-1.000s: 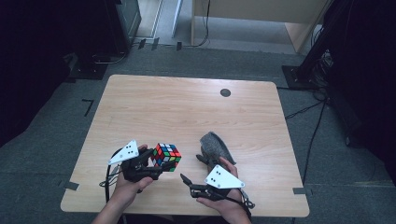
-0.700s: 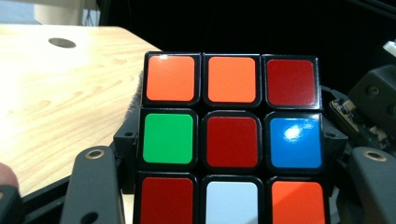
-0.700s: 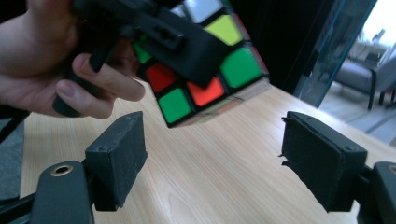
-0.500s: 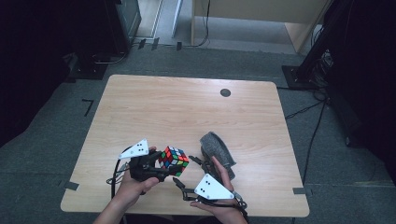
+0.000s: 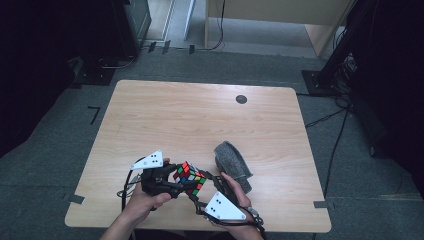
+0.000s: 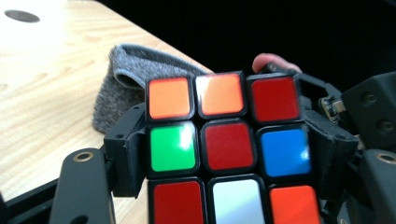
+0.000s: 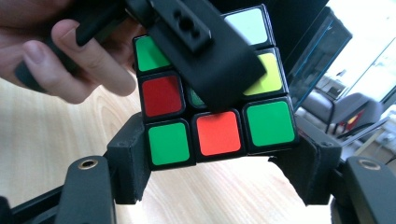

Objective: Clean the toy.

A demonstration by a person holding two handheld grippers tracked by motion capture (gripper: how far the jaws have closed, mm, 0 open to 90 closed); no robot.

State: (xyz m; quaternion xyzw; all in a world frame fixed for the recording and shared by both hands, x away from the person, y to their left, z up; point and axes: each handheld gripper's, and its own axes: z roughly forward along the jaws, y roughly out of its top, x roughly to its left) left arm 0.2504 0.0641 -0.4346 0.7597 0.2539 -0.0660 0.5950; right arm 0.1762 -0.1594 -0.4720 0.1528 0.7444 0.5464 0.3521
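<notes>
Both grippers meet over the near edge of the tabletop [image 5: 200, 115], a little left of its middle, with a scrambled puzzle cube [image 5: 189, 178] held between them above the wood. In the high view the left gripper [image 5: 172, 184] comes in from the left and the right gripper [image 5: 205, 192] from the near right, each carrying its grey three-cornered plate, and a hand [image 5: 142, 202] wraps the left one from below.

The left gripper view looks straight at 1 face of the cube [image 6: 229, 149]: 2 orange tiles and 1 red across the top, green, red and blue through the middle, red, white and orange below. Its own 2 black jaws are clamped against the left and right sides of the cube, so the left gripper is grasping it.

In the right gripper view the cube [image 7: 219, 126] sits between that gripper's jaws, whose pads press its lower row of green, orange-red and green tiles; the right gripper is also clenched on the cube. A jaw of the other gripper crosses the upper part of that face, with fingers [image 7: 70, 60] beside it.

A folded grey cloth [image 5: 232, 160] lies on the tabletop just right of the cube, near the right hand [image 5: 239, 192].
</notes>
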